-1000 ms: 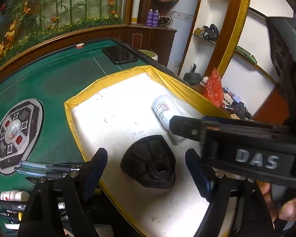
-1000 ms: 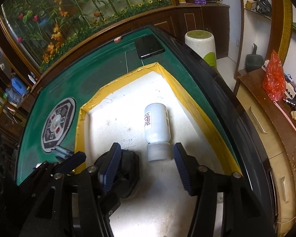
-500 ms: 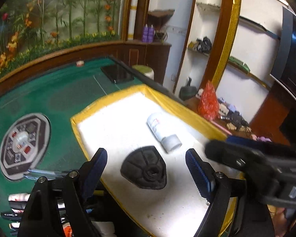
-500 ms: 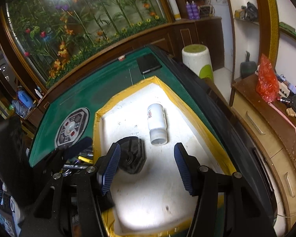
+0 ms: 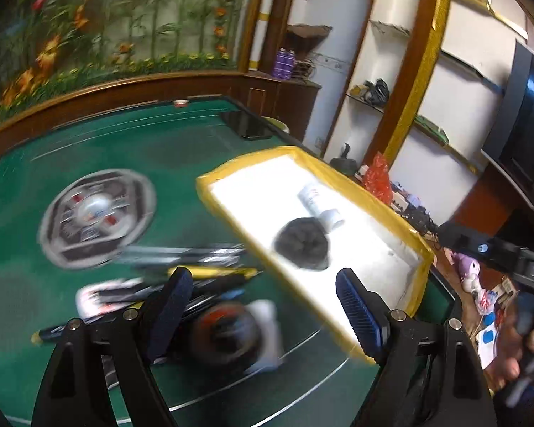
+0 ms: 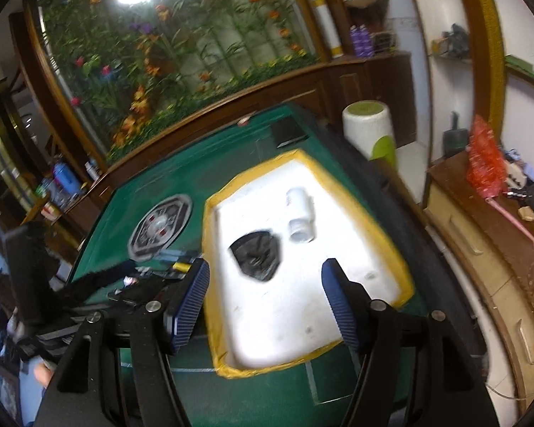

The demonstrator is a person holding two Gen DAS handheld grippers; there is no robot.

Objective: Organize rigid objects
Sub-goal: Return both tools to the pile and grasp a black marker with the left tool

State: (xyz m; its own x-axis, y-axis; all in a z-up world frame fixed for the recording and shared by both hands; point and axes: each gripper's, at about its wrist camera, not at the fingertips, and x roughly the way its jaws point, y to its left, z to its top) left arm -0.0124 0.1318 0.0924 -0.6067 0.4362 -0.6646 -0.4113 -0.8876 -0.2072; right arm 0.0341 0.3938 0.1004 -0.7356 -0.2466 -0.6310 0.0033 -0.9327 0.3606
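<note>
Both grippers have pulled back and up from the tray [image 6: 370,220], which a second ago filled each view and now sits further off. The bottle [image 6: 300,219] lies on its side in the tray, touching nothing, and the black part [image 6: 256,254] rests just beside it, nearer the grippers. So two objects look placed, and the next pick probably comes from the blurred heap of pens [image 5: 195,277] and a round item on the green surface [image 5: 89,135], just left of the tray.

The left gripper [image 5: 263,306] tilts down over that heap, fingers spread wide with nothing between them. The right gripper [image 6: 267,302] angles down at the tray's near end, its fingers opening further, empty too.
</note>
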